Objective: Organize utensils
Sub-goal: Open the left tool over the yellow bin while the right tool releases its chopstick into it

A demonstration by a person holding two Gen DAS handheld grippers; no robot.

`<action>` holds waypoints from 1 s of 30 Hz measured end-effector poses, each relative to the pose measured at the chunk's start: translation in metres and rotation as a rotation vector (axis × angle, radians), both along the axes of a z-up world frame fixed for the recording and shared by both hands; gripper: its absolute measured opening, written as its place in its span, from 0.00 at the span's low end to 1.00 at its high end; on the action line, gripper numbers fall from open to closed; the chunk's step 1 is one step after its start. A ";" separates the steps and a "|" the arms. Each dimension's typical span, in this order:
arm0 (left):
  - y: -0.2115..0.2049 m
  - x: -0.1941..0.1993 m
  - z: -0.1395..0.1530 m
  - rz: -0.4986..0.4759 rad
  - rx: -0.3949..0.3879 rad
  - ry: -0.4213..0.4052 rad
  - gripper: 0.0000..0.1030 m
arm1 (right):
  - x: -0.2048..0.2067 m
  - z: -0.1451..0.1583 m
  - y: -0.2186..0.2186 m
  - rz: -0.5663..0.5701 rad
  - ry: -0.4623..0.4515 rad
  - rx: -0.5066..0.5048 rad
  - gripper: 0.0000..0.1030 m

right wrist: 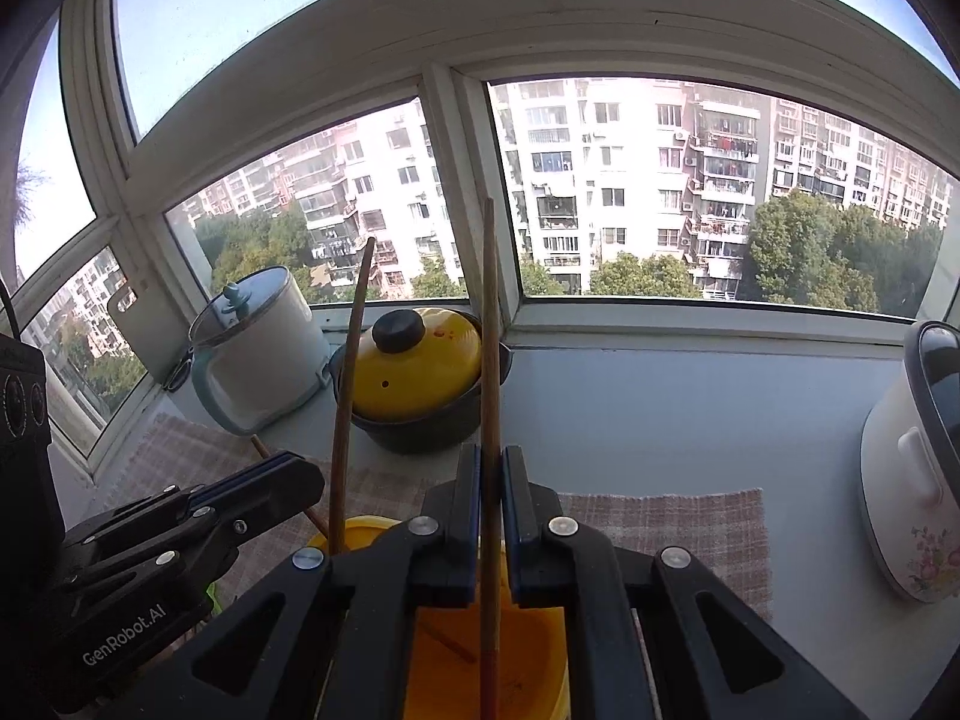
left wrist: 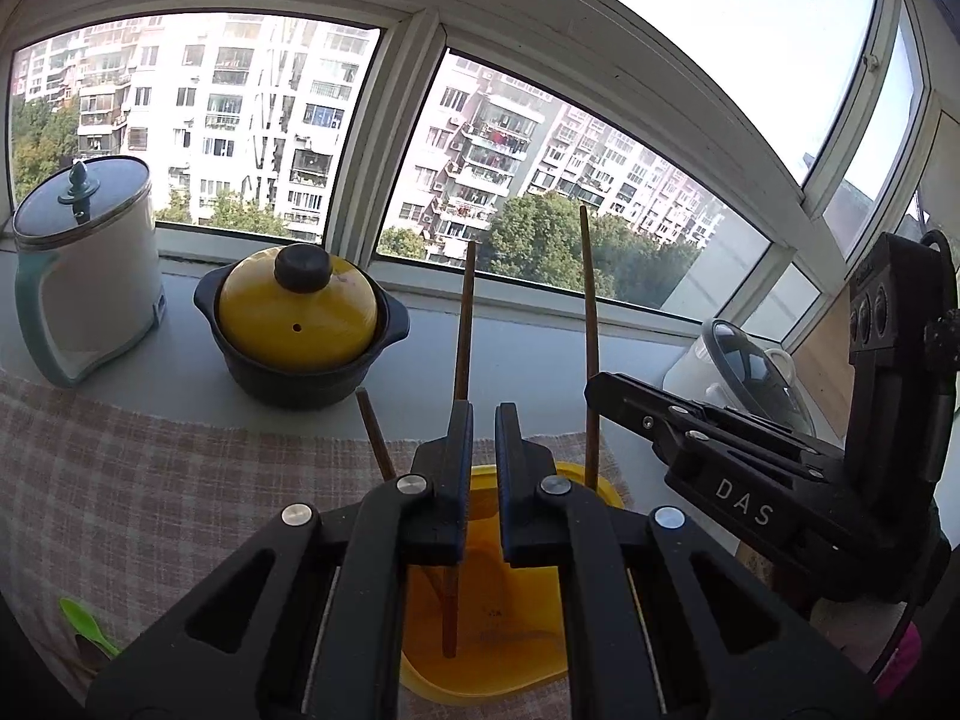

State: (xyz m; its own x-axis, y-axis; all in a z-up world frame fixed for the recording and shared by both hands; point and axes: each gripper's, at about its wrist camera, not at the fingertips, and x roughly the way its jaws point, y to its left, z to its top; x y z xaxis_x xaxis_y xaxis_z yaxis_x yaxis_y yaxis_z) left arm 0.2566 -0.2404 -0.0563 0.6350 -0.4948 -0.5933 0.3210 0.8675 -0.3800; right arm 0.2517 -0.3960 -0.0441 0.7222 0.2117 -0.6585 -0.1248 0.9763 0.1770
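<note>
A yellow plastic cup stands on the checked cloth under both grippers; it also shows in the right wrist view. My left gripper has a small gap between its fingers; a brown chopstick stands upright against its left finger with its tip in the cup. My right gripper is shut on another upright chopstick whose lower end is in the cup. That chopstick shows in the left wrist view. A third chopstick leans out of the cup to the left.
On the sill stand a white kettle-pot with a teal handle, a black pot with a yellow lid and a white cooker at the right. A green spoon lies on the checked cloth. Windows are behind.
</note>
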 end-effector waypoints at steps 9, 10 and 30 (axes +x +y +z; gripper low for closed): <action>0.012 -0.009 0.003 0.017 -0.008 0.009 0.05 | -0.010 0.004 -0.001 -0.021 -0.009 -0.013 0.28; 0.014 -0.011 0.003 0.018 -0.007 0.008 0.05 | -0.012 0.004 -0.001 -0.025 -0.011 -0.016 0.29; 0.075 -0.063 0.017 0.043 -0.015 0.027 0.05 | -0.079 0.028 0.016 -0.038 -0.103 -0.056 0.87</action>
